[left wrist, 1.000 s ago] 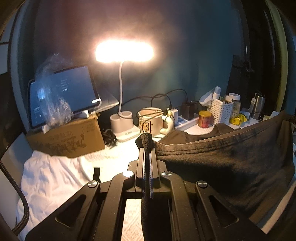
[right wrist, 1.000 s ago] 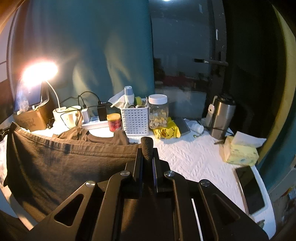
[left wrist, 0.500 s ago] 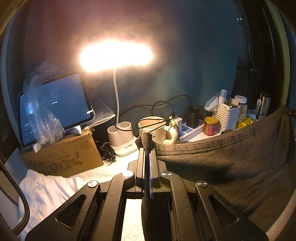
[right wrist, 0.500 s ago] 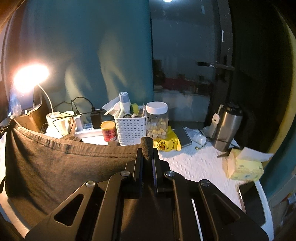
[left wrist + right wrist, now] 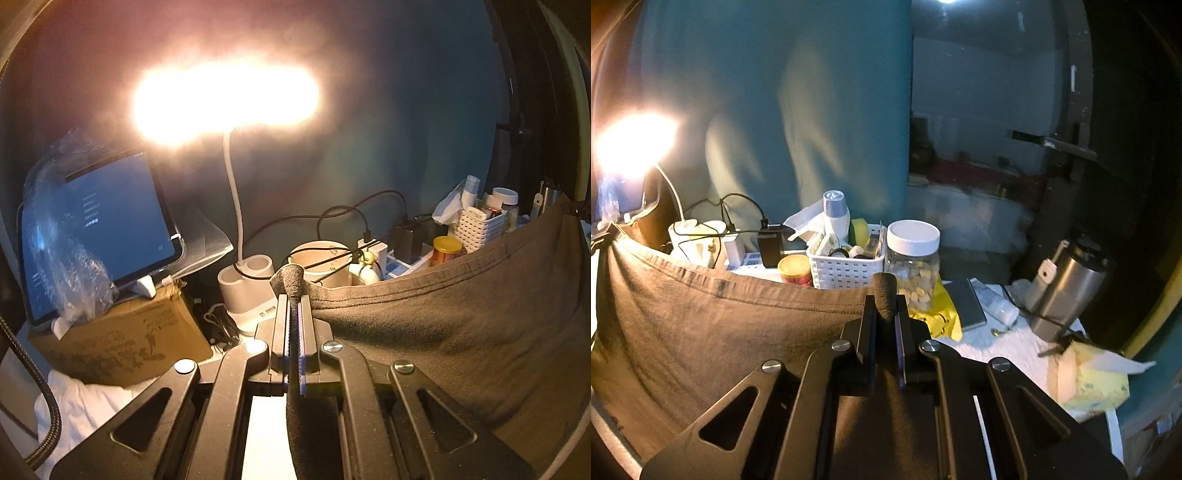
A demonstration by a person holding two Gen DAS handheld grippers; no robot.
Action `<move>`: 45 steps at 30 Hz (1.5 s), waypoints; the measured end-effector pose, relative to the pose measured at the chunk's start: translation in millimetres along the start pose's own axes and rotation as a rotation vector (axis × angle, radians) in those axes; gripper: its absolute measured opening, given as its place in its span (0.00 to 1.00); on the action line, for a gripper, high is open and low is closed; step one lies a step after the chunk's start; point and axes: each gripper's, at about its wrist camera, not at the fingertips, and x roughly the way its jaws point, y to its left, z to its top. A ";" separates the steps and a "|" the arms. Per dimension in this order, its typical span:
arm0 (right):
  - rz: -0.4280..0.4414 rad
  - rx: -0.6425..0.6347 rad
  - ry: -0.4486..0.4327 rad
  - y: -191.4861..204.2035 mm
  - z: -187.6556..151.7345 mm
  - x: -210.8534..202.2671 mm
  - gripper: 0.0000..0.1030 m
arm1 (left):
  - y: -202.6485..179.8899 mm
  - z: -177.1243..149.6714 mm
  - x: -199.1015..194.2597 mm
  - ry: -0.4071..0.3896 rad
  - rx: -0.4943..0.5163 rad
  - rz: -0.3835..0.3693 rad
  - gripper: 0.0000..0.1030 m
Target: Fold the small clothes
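Observation:
A dark grey-brown garment (image 5: 443, 332) hangs stretched between my two grippers, above the table. My left gripper (image 5: 293, 295) is shut on its left hem corner, with cloth bunched at the fingertips. In the right wrist view the same garment (image 5: 720, 332) spreads to the left. My right gripper (image 5: 885, 302) is shut on its right hem corner. The hem runs taut from one gripper to the other. The garment's lower part is hidden below the grippers.
A lit desk lamp (image 5: 225, 99), a tablet (image 5: 110, 221) on a cardboard box (image 5: 125, 339), a mug (image 5: 321, 258), a white basket (image 5: 849, 266), a jar (image 5: 916, 266), a steel flask (image 5: 1067, 284) and a tissue pack (image 5: 1093, 380) crowd the table's back. White cloth (image 5: 92, 406) lies at left.
Both grippers have risen, lifting the garment off the table. Its hem now hangs higher in front of the clutter, and the bunched part on the table is no longer seen.

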 end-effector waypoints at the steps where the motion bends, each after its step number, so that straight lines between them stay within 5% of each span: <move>1: 0.000 -0.002 0.000 0.6 1.7 4.1 0.09 | 0.6 1.4 3.7 0.000 0.005 0.003 0.02; 14: -0.009 -0.017 0.027 -3.4 13.9 64.3 0.09 | 5.9 5.8 62.0 0.044 0.043 0.004 0.02; 25: -0.019 -0.007 0.148 -9.9 -14.1 119.4 0.09 | 2.5 -25.2 112.4 0.192 0.029 0.004 0.04; 29: -0.035 -0.026 0.205 -8.0 -21.8 130.0 0.35 | 7.1 -34.0 121.7 0.251 -0.003 0.026 0.05; 32: -0.041 -0.021 0.197 -9.7 -21.9 122.8 0.37 | 12.6 -38.1 117.7 0.258 -0.018 0.044 0.06; 34: -0.050 -0.012 0.196 -13.4 -22.4 116.3 0.37 | 17.2 -39.9 110.6 0.260 -0.038 0.051 0.14; 37: -0.060 -0.001 0.192 -16.3 -24.0 103.4 0.37 | 20.4 -44.3 93.7 0.236 -0.061 0.043 0.42; 45: -0.085 0.051 0.185 -22.4 -42.5 61.5 0.37 | 17.9 -65.2 54.3 0.241 -0.091 0.019 0.44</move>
